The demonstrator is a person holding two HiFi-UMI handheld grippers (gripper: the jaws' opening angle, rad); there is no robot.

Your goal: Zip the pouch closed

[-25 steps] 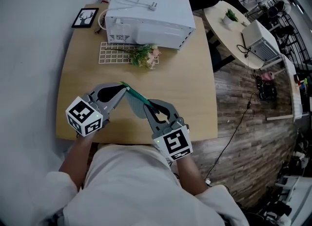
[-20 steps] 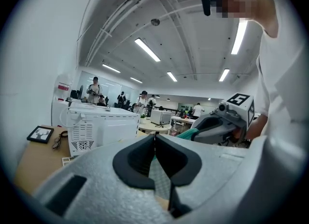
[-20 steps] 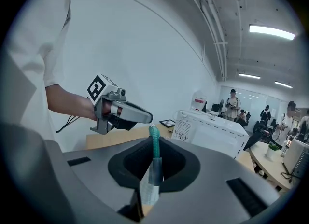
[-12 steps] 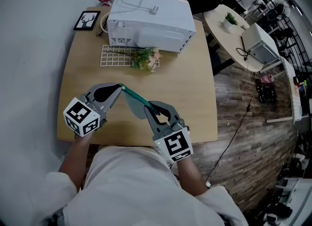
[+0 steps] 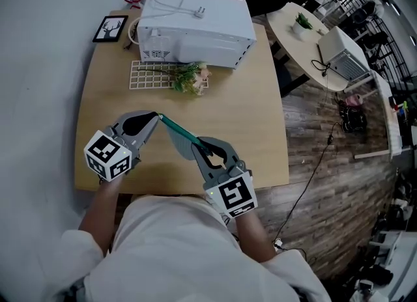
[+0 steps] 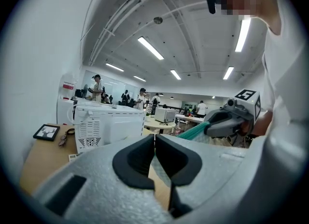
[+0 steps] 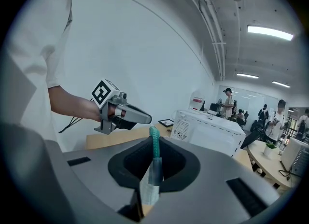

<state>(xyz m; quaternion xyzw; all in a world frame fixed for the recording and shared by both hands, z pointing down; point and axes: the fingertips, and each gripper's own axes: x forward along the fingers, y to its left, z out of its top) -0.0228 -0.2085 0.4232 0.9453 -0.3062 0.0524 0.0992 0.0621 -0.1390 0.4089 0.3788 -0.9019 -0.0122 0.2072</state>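
Two ends of a clear pouch [image 5: 178,137] with a teal zip are pinched, one by each gripper. We see it held in the air over the near half of a wooden table [image 5: 254,131].

In the head view the left gripper [image 5: 157,118] has its fingers pressed together on the far end of the zip. The right gripper [image 5: 198,143] clamps the near end, and the zip runs straight between them.

Only the right gripper view shows a grip close up: the teal zip edge and clear film stand upright between its closed fingers. The left gripper view shows its fingers meeting with no gap, and the pouch leading off toward the other gripper. Those two views alone show people standing in a long room under strip lights.

Bare wood lies between the pouch and a white rack [image 5: 151,75] with flowers [image 5: 189,78] beside it. Behind them a white microwave [image 5: 195,24] fills the far edge, with a plug lying on top. A wall runs close along the table's left side, and the right edge drops to a plank floor. The grippers sit just inside the near edge.

A framed picture [image 5: 109,28] of a deer's head lies at the far left corner. Each gripper's cube bears black and white square markers. A red and white sign [image 7: 196,103] in the background is too small for us to read.
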